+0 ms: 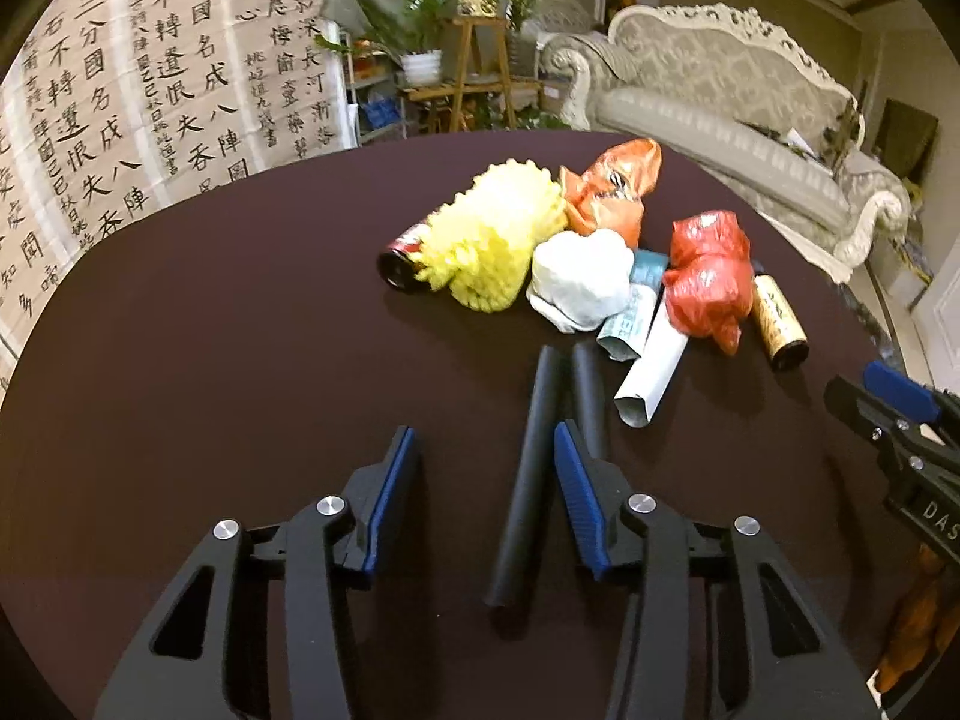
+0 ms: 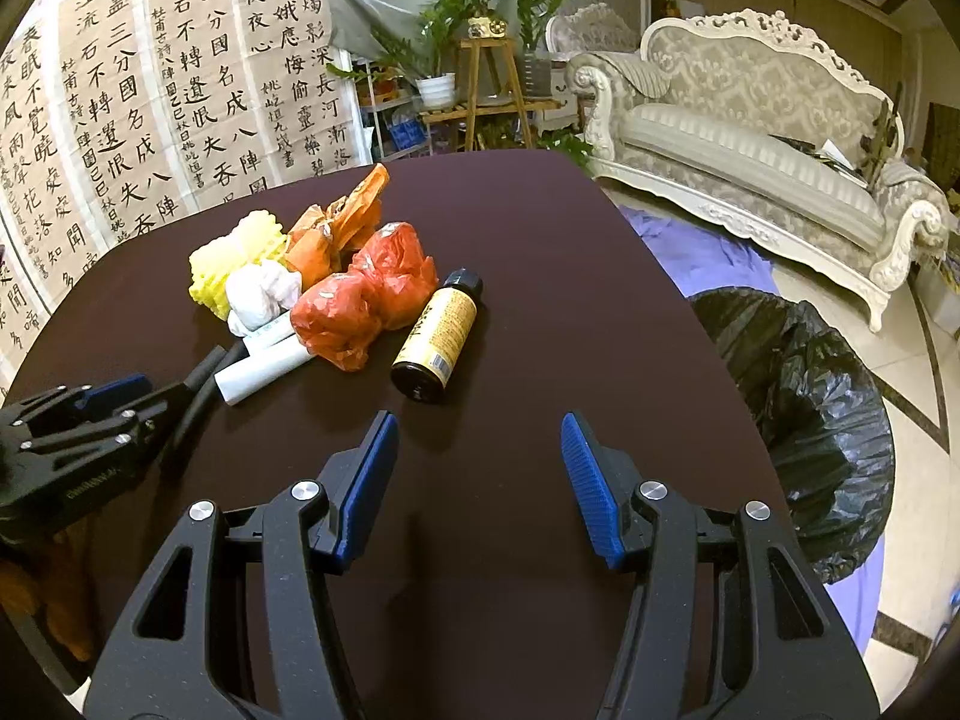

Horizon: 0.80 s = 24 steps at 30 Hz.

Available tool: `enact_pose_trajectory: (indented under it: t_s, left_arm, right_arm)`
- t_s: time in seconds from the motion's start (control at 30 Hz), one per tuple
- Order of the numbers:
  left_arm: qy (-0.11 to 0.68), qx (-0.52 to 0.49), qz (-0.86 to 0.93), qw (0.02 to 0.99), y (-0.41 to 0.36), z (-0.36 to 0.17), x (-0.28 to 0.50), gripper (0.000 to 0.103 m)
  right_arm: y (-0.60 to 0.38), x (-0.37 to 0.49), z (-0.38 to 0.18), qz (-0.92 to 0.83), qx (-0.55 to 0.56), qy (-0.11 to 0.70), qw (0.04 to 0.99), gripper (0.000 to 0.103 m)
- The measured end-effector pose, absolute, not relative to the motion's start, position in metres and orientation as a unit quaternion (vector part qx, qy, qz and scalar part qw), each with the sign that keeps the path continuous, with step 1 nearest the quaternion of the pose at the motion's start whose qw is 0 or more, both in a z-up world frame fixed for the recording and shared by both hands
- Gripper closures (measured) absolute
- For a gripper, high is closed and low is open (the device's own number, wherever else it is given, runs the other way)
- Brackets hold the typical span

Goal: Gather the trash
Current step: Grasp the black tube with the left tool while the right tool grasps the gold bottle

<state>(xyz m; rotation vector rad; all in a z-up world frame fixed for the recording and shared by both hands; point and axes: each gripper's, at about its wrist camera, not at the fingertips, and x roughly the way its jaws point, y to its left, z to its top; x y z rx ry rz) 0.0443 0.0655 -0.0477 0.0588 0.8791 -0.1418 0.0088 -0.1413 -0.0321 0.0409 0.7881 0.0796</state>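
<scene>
A pile of trash lies on the dark table [image 1: 210, 360]: yellow foam netting [image 1: 492, 234] over a dark bottle, an orange bag [image 1: 612, 186], a white crumpled wad [image 1: 582, 279], a red bag [image 1: 711, 276], a white paper tube [image 1: 651, 372], a yellow-labelled bottle [image 1: 780, 318] and two black tubes [image 1: 534, 462]. My left gripper [image 1: 486, 450] is open above the table, its right finger beside the black tubes. My right gripper [image 2: 480, 438] is open and empty, just short of the yellow-labelled bottle [image 2: 438, 336]. The red bag [image 2: 366, 294] lies left of that bottle.
A bin lined with a black bag [image 2: 804, 420] stands on the floor right of the table [image 2: 570, 276]. A cream sofa [image 2: 768, 138] is behind it. Calligraphy sheets [image 1: 120, 108] hang at left, plants on a wooden stand [image 1: 474, 60] at the back.
</scene>
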Motion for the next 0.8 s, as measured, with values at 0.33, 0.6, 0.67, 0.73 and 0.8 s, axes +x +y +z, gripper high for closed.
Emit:
enact_pose_trajectory:
  t_s: [0.33,0.6,0.67,0.73,0.8]
  left_arm:
    - [0.419,0.034,-0.078,0.904,0.063,-0.047,0.041,0.089]
    - [0.414,0.004,-0.078,0.907,0.074,-0.043,0.040,0.088]
    - [0.410,-0.001,-0.073,0.909,0.078,-0.041,0.039,0.089]
    - [0.408,-0.001,-0.069,0.911,0.081,-0.041,0.037,0.089]
    - [0.409,-0.005,-0.066,0.910,0.082,-0.041,0.037,0.089]
  right_arm:
    - [-0.140,0.013,-0.032,0.040,0.021,0.382,0.923,0.048]
    - [-0.132,0.031,-0.023,0.045,0.019,0.373,0.926,0.047]
    - [-0.127,0.037,-0.020,0.047,0.015,0.370,0.928,0.047]
    - [-0.125,0.044,-0.021,0.046,0.011,0.370,0.928,0.047]
    - [-0.122,0.053,-0.024,0.043,0.008,0.376,0.926,0.047]
